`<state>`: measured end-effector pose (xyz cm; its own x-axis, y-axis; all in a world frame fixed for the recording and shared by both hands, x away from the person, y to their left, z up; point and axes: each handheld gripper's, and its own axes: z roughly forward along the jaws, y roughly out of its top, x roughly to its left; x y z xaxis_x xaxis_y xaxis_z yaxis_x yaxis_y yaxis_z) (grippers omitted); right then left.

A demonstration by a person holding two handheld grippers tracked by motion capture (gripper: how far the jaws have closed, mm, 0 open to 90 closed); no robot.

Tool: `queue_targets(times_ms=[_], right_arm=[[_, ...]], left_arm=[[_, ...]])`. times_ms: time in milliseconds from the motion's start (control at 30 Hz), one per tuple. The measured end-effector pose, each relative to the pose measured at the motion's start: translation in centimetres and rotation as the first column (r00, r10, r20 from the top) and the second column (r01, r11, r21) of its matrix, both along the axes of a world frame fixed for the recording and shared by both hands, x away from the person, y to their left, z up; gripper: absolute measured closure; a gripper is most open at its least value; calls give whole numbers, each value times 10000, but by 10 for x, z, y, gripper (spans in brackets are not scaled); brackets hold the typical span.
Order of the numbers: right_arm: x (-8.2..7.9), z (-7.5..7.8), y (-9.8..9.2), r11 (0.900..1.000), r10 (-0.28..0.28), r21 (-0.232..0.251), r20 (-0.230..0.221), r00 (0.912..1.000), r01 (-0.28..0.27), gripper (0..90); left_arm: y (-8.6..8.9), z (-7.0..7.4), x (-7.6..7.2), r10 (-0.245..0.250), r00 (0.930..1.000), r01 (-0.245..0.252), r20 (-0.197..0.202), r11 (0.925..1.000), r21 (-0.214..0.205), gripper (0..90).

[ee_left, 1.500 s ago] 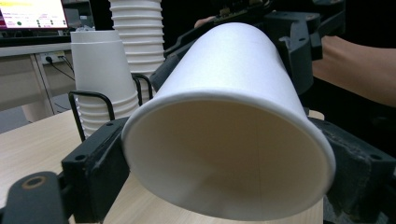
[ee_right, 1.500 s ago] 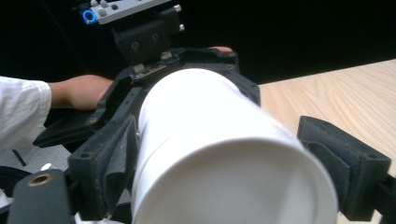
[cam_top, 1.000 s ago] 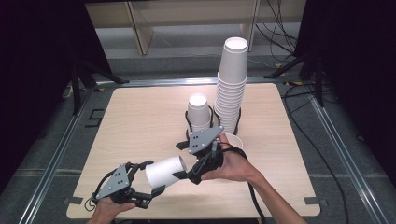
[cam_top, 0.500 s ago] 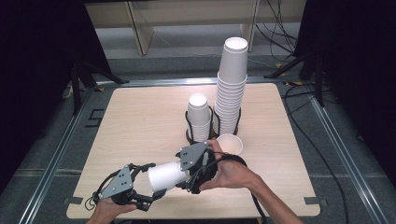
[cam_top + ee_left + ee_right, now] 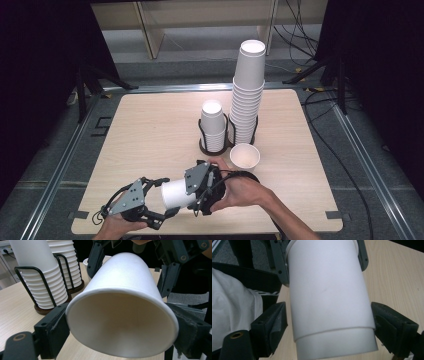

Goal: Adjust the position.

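Since a second ago the right tongs [image 5: 200,192], unclenched, have straddled the sideways paper cup [image 5: 177,194], whose rim end the left tongs [image 5: 159,202] grasp.

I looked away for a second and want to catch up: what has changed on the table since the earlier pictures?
The right hand-held gripper came down and toward the person, from near the loose cup, to the far end of the lying cup; its jaws now flank that cup, whether they grip I cannot tell. The left hand-held gripper stayed shut on the cup's rim. Both cup stacks and the loose cup are unmoved.
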<state>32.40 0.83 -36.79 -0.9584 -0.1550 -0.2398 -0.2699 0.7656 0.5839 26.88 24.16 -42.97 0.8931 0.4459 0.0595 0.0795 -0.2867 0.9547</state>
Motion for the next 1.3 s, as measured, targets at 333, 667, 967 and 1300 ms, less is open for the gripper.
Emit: queue_targets(times_ms=[333, 667, 967, 1300], right_arm=[[0, -6, 6, 9994, 133, -321, -38, 9999, -134, 194], [1, -12, 8, 9970, 437, -647, 15, 9990, -435, 233], [5, -10, 2, 9975, 696, -121, -314, 9971, -700, 234], [14, -6, -15, 9993, 185, 325, -712, 9973, -163, 235]], left_arm=[[-2, -1, -1, -120, 9999, 121, -64, 9999, 76, 127], [-2, -1, -3, -285, 9996, 285, 34, 9994, 194, 128], [0, -1, -3, -349, 9994, 351, 34, 9928, -1146, 95], [13, 4, -1, -28, 9999, 56, 142, 9802, -1978, 132]])
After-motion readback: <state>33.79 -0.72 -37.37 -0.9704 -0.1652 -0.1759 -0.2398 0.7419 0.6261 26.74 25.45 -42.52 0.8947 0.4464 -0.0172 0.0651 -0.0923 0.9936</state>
